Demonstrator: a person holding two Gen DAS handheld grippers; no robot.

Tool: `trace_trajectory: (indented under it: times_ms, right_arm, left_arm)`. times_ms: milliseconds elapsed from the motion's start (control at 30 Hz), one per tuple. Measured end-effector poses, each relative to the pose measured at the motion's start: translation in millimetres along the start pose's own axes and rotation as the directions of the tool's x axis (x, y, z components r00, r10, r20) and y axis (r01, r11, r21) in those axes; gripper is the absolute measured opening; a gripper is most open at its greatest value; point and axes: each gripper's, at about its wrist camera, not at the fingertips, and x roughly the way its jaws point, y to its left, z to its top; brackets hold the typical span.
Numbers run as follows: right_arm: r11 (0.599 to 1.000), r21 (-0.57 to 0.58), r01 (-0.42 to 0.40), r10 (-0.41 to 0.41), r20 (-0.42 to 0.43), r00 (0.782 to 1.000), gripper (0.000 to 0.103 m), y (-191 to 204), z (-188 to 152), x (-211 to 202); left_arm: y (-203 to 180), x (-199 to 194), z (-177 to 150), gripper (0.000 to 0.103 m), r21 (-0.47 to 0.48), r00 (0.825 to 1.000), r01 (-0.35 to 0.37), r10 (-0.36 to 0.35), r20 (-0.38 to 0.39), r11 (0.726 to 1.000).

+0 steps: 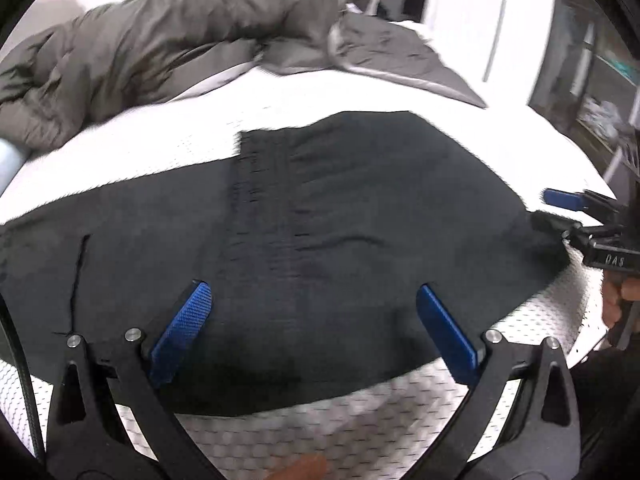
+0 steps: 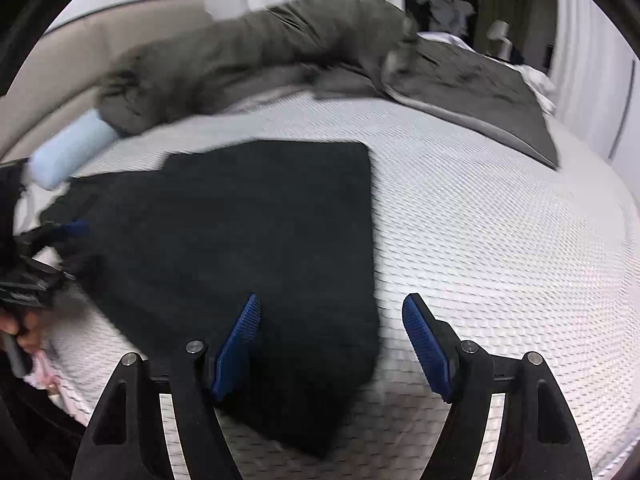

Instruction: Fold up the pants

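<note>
Black pants [image 1: 304,240] lie flat and folded on a white textured mattress [image 1: 360,432]. The gathered waistband runs down the middle in the left wrist view. My left gripper [image 1: 316,320] is open, hovering over the near edge of the pants with nothing between its blue pads. My right gripper [image 2: 332,340] is open over the pants' right edge [image 2: 372,280]; it also shows in the left wrist view [image 1: 560,208] at the right end of the cloth. The pants show in the right wrist view [image 2: 240,248].
A rumpled olive-grey duvet [image 1: 168,44] lies across the far side of the bed. A pale blue bolster [image 2: 68,156] lies at the left. A padded headboard [image 2: 80,60] stands behind it. Shelves [image 1: 600,92] stand at the right.
</note>
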Motion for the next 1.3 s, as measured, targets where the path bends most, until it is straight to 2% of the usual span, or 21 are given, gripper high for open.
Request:
trace_trajectory:
  times_ms: [67,133,167,233,333,400,500,600,700,767,833,900,967,1067,1200,1267,1300]
  right_arm:
    - [0.998,-0.031,-0.049,0.049,0.012,0.999,0.075,16,-2,-4]
    - [0.996,-0.072,-0.06,0.06,-0.009,0.998,0.074,36,-14,-6]
    - [0.994,-0.085,-0.064,0.062,-0.03,0.998,0.07,41,-16,0]
    - [0.992,-0.112,-0.049,0.039,-0.088,0.995,0.064,46,-27,11]
    - [0.99,-0.142,-0.001,-0.013,-0.092,0.996,0.063,37,-35,8]
    - [0.996,-0.094,0.009,-0.018,-0.098,0.995,0.063,21,-40,0]
    - [0.998,0.058,-0.009,0.016,-0.122,0.992,0.063,-19,-53,-5]
    - [0.971,0.203,-0.123,0.137,-0.057,0.989,0.064,-45,-55,-20]
    - [0.925,0.28,-0.256,0.268,-0.004,0.963,0.064,-52,-54,-21]
    - [0.912,0.312,-0.268,0.288,-0.021,0.957,0.062,-52,-54,-10]
    - [0.907,0.336,-0.252,0.282,-0.043,0.958,0.048,-49,-51,1]
    - [0.898,0.363,-0.25,0.284,-0.042,0.958,0.008,-49,-54,-1]
    - [0.876,0.381,-0.295,0.33,-0.028,0.944,0.003,-54,-58,-7]
    - [0.88,0.355,-0.315,0.337,0.001,0.942,0.002,-58,-61,-23]
    - [0.902,0.363,-0.234,0.287,-0.1,0.953,0.001,-64,-68,-10]
    - [0.897,0.362,-0.252,0.293,-0.063,0.954,0.002,-65,-63,-16]
    - [0.893,0.356,-0.274,0.3,-0.019,0.954,0.007,-67,-59,-25]
  left_arm:
    - [-17,2,-1,0.102,0.042,0.999,0.05,-0.05,0.003,0.998]
    - [-31,7,-5,0.102,0.097,0.998,0.057,-0.056,-0.011,0.994]
    - [-36,10,-6,0.102,0.121,0.999,0.05,-0.048,-0.016,0.991]
    - [-47,15,-11,0.102,0.192,0.999,0.012,-0.005,-0.035,0.981]
    - [-48,18,-16,0.102,0.214,0.999,0.01,0.0,-0.046,0.977]
    - [-45,18,-16,0.102,0.21,0.999,0.019,-0.009,-0.046,0.977]
    - [-42,21,-17,0.102,0.205,0.999,0.013,-0.003,-0.05,0.979]
    - [-44,21,-16,0.102,0.206,0.999,0.002,0.009,-0.054,0.979]
    - [-44,21,-14,0.102,0.195,0.998,0.001,0.011,-0.057,0.981]
    - [-43,22,-15,0.102,0.198,0.998,0.001,0.01,-0.055,0.98]
    - [-43,23,-15,0.102,0.201,0.999,0.002,0.009,-0.053,0.98]
    - [-41,23,-15,0.102,0.201,0.999,0.005,0.006,-0.054,0.98]
    - [-41,24,-15,0.102,0.204,0.998,0.006,0.006,-0.057,0.979]
    - [-40,25,-15,0.102,0.204,0.998,0.004,0.008,-0.06,0.979]
    - [-38,25,-14,0.102,0.205,0.998,0.007,0.006,-0.063,0.979]
    - [-38,24,-12,0.102,0.194,0.998,0.008,0.004,-0.063,0.981]
    - [-37,23,-12,0.102,0.19,0.998,0.01,0.002,-0.062,0.982]
